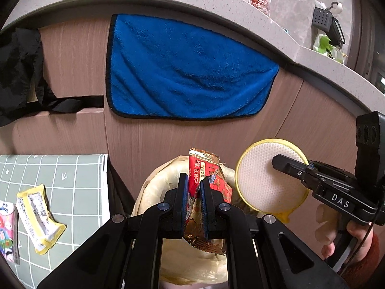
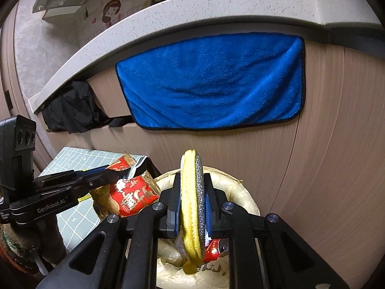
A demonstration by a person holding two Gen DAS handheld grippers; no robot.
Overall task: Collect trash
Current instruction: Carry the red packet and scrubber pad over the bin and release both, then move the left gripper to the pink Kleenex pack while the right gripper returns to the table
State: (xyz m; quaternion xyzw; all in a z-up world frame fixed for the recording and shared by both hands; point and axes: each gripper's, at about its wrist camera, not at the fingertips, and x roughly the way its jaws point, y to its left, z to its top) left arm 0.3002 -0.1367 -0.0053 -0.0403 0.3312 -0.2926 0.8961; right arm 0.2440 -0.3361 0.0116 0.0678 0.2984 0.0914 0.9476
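My left gripper (image 1: 193, 181) is shut on a red and gold snack wrapper (image 1: 211, 183) and holds it over the trash bin lined with a cream bag (image 1: 156, 187). The wrapper also shows in the right wrist view (image 2: 134, 195). My right gripper (image 2: 192, 180) is shut on a round yellow scrub sponge (image 2: 190, 204), held edge-on above the same bin (image 2: 247, 200). From the left wrist view the sponge (image 1: 262, 183) hangs just right of the wrapper. A red can (image 2: 214, 250) lies inside the bin.
A green grid mat (image 1: 72, 180) to the left of the bin carries a yellow wrapper (image 1: 38, 216) and a colourful packet (image 1: 7, 231). A blue towel (image 1: 187, 72) hangs on the wooden cabinet front under the stone counter (image 1: 264, 16). A black bag (image 1: 19, 67) hangs at left.
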